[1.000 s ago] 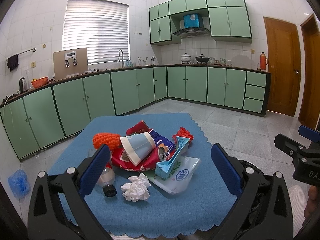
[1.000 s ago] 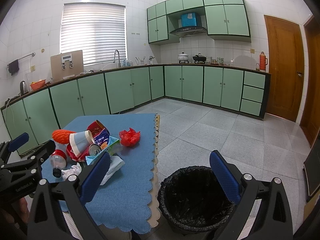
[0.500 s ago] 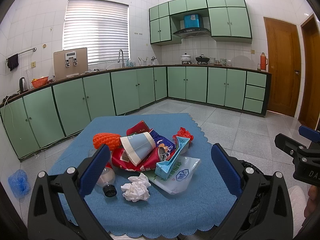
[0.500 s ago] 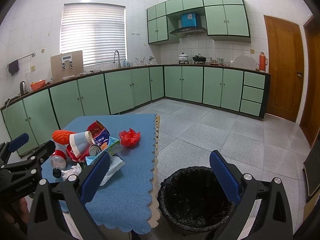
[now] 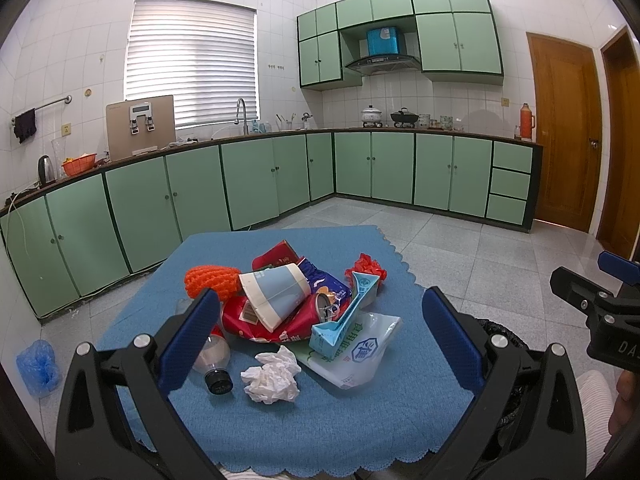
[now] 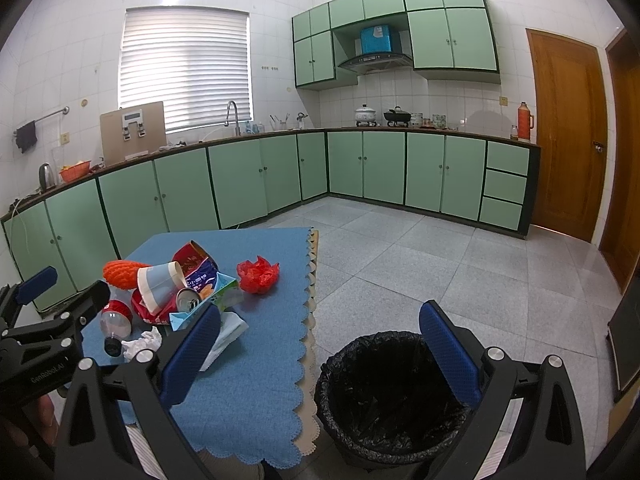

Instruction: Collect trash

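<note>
**Trash pile untouched, bin lined and waiting**

In the left wrist view, the left tongs [image 5: 320, 330] are held spread wide and empty above the blue-cloth-covered counter [image 5: 360, 420]. A heap of trash is seen there: a crumpled white tissue [image 5: 272, 374], a pale blue paper cup [image 5: 276, 294], a light blue carton [image 5: 346, 314].

In the right wrist view, the right tongs [image 6: 320, 346] are likewise spread, above the black-lined round bin [image 6: 384, 392] on the floor just beside the counter. Nothing appears collected yet; every piece is left.
</note>
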{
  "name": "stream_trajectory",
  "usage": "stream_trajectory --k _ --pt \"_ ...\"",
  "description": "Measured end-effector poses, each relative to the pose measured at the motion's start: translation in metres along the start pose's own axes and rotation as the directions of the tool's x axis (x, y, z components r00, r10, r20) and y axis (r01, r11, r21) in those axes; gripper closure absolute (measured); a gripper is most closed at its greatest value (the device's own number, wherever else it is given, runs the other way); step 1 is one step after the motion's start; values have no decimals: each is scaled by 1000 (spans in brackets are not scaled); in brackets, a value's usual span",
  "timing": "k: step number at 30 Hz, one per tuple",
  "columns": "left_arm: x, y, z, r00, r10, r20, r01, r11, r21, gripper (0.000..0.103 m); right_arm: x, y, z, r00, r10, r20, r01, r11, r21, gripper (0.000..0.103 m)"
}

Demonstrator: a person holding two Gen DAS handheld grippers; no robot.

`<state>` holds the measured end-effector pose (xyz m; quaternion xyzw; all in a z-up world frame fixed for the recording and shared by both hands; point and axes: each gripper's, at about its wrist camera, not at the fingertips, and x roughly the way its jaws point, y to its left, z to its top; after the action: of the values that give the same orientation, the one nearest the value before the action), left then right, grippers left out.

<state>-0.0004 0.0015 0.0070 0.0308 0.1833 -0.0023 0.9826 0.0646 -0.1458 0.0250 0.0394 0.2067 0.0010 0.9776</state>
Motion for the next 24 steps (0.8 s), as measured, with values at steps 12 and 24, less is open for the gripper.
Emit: stream_trajectory --k 12,24 --pt "2 0 -2 1000 2 -1 -2 1000 -4 5 2 -2 -2 1000 0 -4 0 1000 3 6" --pt "4 1 -3 1000 2 -4 -2 1000 -7 5 5 -3 -5 1000 -1 -8 1 1000 3 6"
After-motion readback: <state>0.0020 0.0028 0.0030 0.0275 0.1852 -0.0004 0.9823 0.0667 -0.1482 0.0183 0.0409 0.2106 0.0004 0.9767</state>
